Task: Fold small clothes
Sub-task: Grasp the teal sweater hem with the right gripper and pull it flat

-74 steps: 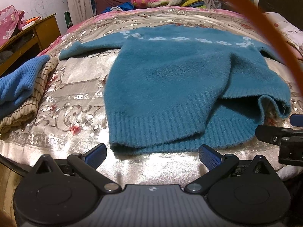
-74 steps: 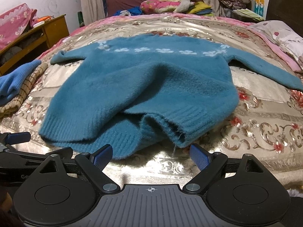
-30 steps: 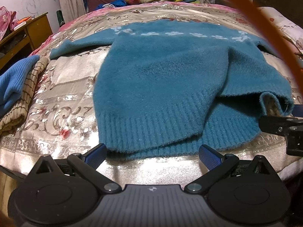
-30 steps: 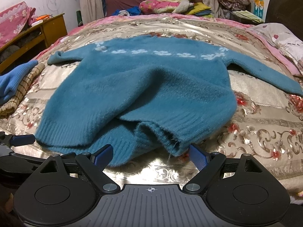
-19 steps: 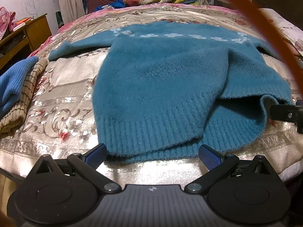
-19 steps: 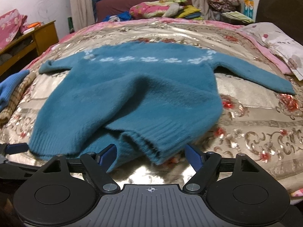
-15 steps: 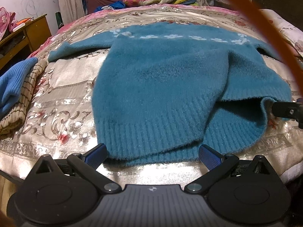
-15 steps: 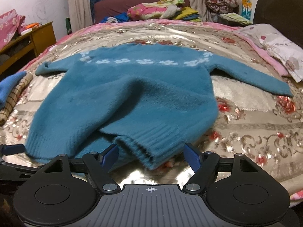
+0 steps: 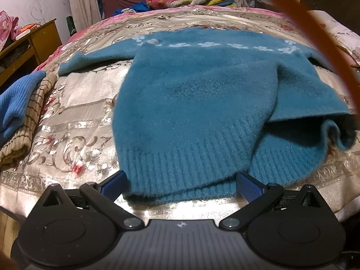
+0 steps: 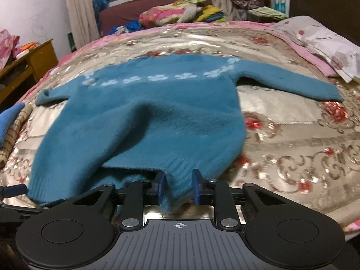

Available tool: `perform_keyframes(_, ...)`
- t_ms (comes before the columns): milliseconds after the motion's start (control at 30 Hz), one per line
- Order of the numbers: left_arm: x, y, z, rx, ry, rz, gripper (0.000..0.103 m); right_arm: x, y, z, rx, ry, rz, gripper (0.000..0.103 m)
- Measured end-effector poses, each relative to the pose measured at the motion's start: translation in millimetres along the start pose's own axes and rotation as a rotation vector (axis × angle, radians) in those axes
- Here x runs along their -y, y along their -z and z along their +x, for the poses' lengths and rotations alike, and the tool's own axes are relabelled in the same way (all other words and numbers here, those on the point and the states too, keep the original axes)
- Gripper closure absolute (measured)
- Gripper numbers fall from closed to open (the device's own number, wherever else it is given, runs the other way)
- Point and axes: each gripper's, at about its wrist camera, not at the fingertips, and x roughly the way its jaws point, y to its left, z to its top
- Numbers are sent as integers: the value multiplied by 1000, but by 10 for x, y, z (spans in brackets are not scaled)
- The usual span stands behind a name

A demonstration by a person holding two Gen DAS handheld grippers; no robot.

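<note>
A fuzzy teal sweater [image 9: 198,103] with a band of white flowers lies spread on the floral bedspread [image 9: 74,117], both sleeves stretched out sideways. In the right wrist view the sweater [image 10: 157,121] has its right hem corner bunched and raised, and my right gripper [image 10: 177,187] is shut on that ribbed corner. My left gripper [image 9: 180,185] is open at the near left part of the hem, with the ribbed edge lying between its blue fingertips [image 9: 114,182] without being pinched.
Folded blue and striped clothes [image 9: 20,112] lie at the bed's left edge. A wooden desk [image 9: 29,45] stands beyond them. A pillow [image 10: 326,45] lies at the far right, piled bedding [image 10: 175,11] at the back. An orange cable [image 9: 315,27] crosses the left wrist view.
My right gripper has closed on the sweater's right hem corner and drawn it up. My left gripper has slid forward until the hem sits between its open fingers.
</note>
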Motion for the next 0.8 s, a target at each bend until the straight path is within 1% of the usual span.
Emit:
perform_keyframes(33, 2, -6, 1, 1, 0, 1, 0, 41, 4, -12, -1, 5, 7, 89)
perform_keyframes(133, 3, -22, -7, 10, -2, 8, 0, 187, 35, -61, 2, 47, 29, 94)
perform_keyframes(267, -14, -5, -5, 19, -24, 27, 0, 409, 85, -121, -1, 100, 67, 94)
perform_keyframes(433, -70, 41, 22, 8, -50, 39, 0, 621, 134, -175, -10, 154, 89, 94)
perform_keyframes(500, -94, 59, 25, 8, -58, 45, 0, 652, 160, -177, -26, 158, 87, 94)
perform_keyframes(567, -125, 78, 26, 8, -70, 54, 0, 620, 195, -179, -51, 152, 55, 94)
perform_keyframes(633, -166, 91, 27, 10, -76, 56, 0, 571, 227, -206, -65, 139, 26, 89)
perform_keyframes(700, -227, 96, 41, 9, -79, 45, 0, 499, 236, -273, -60, 124, 6, 86)
perform_keyframes(800, -300, 101, 67, 12, -89, 35, 0, 361, 221, -364, -33, 106, -32, 86)
